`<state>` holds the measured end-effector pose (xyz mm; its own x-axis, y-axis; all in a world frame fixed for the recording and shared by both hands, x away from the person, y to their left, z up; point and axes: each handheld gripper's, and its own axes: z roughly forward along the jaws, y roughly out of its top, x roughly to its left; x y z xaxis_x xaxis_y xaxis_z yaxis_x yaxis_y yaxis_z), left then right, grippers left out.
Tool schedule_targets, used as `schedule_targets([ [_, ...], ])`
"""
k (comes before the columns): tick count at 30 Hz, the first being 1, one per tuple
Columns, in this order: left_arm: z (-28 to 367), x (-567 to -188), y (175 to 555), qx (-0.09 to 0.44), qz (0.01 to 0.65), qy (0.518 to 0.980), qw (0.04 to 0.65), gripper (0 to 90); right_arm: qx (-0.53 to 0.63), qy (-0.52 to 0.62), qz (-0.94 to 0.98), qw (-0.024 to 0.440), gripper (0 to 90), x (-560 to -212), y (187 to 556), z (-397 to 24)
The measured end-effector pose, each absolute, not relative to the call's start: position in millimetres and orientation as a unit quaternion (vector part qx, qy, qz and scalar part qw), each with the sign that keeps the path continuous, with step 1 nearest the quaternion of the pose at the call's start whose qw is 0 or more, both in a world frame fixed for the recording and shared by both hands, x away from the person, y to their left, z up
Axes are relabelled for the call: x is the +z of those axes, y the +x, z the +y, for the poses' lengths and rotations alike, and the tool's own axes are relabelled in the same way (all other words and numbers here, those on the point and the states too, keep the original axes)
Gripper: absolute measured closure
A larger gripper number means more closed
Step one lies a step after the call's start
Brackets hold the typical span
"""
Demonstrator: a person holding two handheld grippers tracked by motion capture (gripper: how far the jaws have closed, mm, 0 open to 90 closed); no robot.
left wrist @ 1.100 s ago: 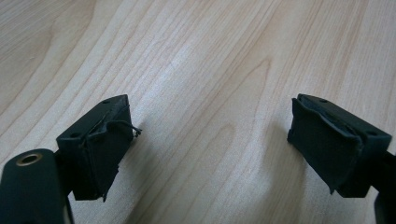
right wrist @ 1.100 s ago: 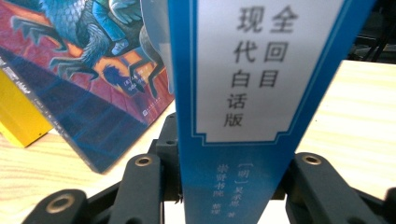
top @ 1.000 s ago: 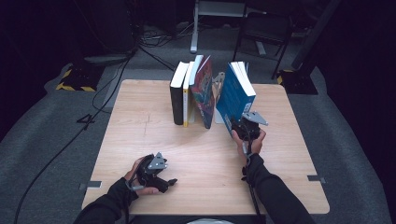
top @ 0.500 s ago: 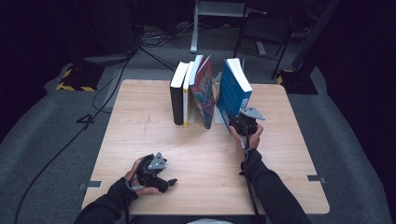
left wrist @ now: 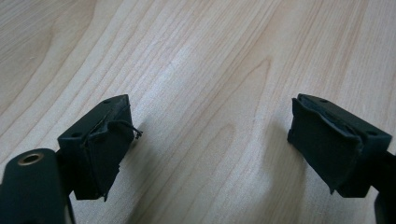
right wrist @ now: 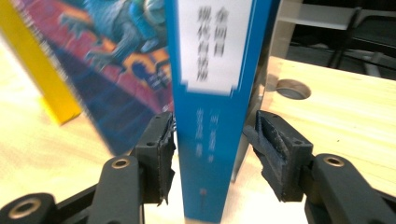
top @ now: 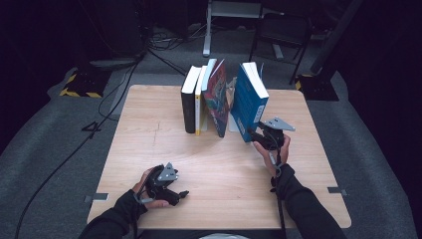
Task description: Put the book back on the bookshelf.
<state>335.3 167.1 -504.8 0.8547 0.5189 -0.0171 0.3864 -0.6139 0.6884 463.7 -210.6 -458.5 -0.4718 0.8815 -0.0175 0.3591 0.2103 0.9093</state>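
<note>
Two padded black jaws flank a glossy blue book [right wrist: 212,116] spine.

Blue book [top: 248,102]: hardcover, white spine label with dark characters, pages white. Stands upright on its bottom edge, spine toward the person, tilted slightly. Sits just right of the colourful illustrated book [top: 217,97], a narrow gap between them, at the right end of the row.

Blue book [right wrist: 212,116] with white spine label, beside a colourfully illustrated book [top: 217,97], a yellow book [top: 199,102] and a black book [top: 189,102].
</note>
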Motion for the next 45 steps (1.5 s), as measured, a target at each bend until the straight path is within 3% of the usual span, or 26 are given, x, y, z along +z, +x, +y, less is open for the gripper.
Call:
schedule_targets([
  [3,167.1,-504.7,335.3,0.092,0.253,0.894,0.359,14.1,0.462,0.413,0.734,0.28,51.2,-459.9,462.3,-216.6],
  [5,167.1,-504.7,335.3,0.093,0.253,0.894,0.359,14.1,0.463,0.4,0.742,0.274,57.0,-461.9,462.6,-217.6],
  [17,167.1,-504.7,335.7,0.091,0.252,0.894,0.359,14.0,0.453,0.41,0.734,0.297,59.9,-466.0,473.2,-206.7],
  [37,167.1,-504.7,335.9,0.091,0.251,0.894,0.359,13.9,0.443,0.431,0.726,0.302,58.8,-464.6,480.0,-190.9],
  [45,167.1,-504.7,335.7,0.091,0.252,0.894,0.359,13.9,0.456,0.414,0.727,0.304,53.0,-447.4,478.2,-194.1],
])
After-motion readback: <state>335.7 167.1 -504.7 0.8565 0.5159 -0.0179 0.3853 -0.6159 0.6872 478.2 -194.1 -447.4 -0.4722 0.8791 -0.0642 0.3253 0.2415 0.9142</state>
